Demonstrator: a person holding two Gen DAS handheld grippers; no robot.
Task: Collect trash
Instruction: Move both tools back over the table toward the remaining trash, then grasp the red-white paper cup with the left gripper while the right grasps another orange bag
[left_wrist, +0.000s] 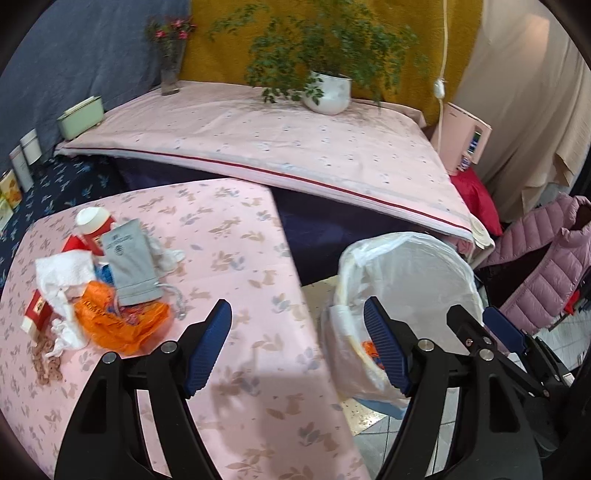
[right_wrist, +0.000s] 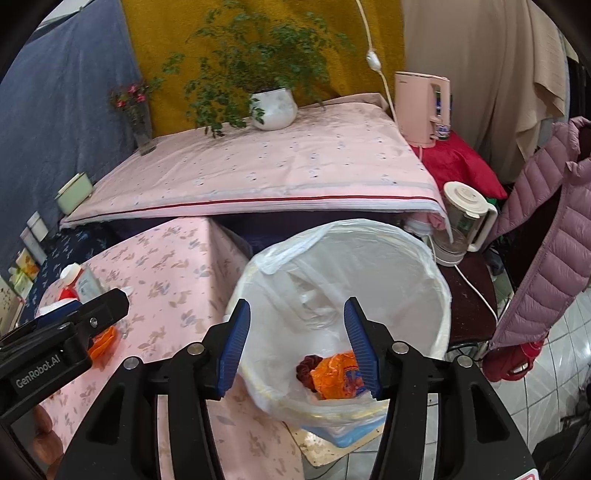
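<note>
The right gripper (right_wrist: 297, 345) hangs right over the mouth of the trash bin (right_wrist: 439, 280), its blue pads spread wide with nothing between them. Down in the bin's white liner lies a crumpled orange wrapper (right_wrist: 334, 376) beside something dark red (right_wrist: 306, 369), maybe a scrap of cloth, though it is too bunched up to be sure. The bin stands on the floor just off the corner of the pink floral table (left_wrist: 236, 240). The left gripper (left_wrist: 297, 345) is held over that table's near edge, its jaws also parted and empty, one blue pad above the cloth and the other out toward the bin. The rest of the rubbish sits in a heap at the far left of the table: an orange plastic bag (left_wrist: 122, 325), crumpled white tissue (left_wrist: 64, 275), a grey drawstring pouch (left_wrist: 129, 266) lying across the pile, a red carton (left_wrist: 37, 312) and a red bottle with a white cap (left_wrist: 92, 225) on its side. Behind the table a larger surface under a pale pink cloth carries a potted plant (left_wrist: 328, 88) and a vase of flowers (left_wrist: 170, 62), and a pink puffer jacket (right_wrist: 546, 236) hangs off to the right.
</note>
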